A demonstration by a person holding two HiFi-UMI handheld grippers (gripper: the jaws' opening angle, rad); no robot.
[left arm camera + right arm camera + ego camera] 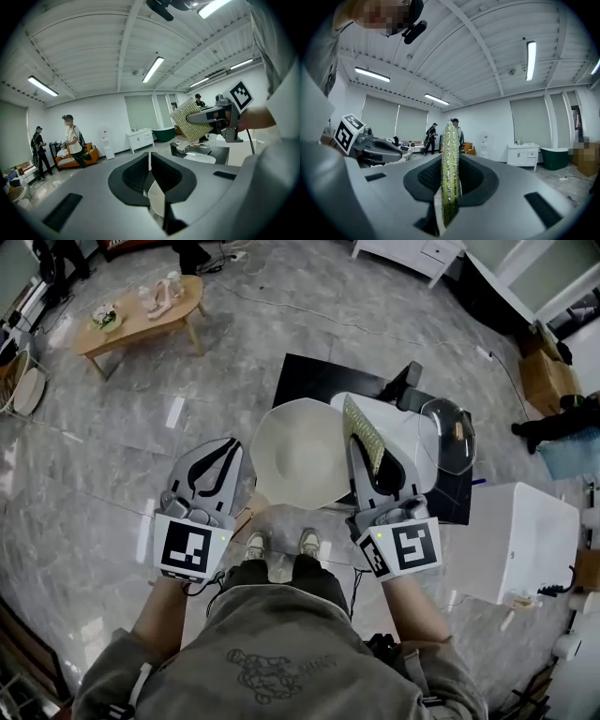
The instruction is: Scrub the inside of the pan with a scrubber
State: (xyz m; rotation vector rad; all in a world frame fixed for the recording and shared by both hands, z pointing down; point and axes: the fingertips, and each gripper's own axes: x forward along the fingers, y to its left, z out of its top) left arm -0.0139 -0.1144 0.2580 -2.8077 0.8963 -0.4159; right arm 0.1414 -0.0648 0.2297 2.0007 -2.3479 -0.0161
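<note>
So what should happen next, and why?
Probably swing the right gripper left and down so the scrubber touches the pan inside. The scrubber is clamped in its jaws but sits over the pan's right rim, seemingly off the surface.

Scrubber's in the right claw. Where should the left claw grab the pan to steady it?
Pinch the pan by its left rim, coming in from the left, where the left claw sits beside it, shut; open it first. The pan lies mouth-up, so its thin wall suits a pinch, leaving the inside clear for the scrubber. I can't make out a handle.
</note>
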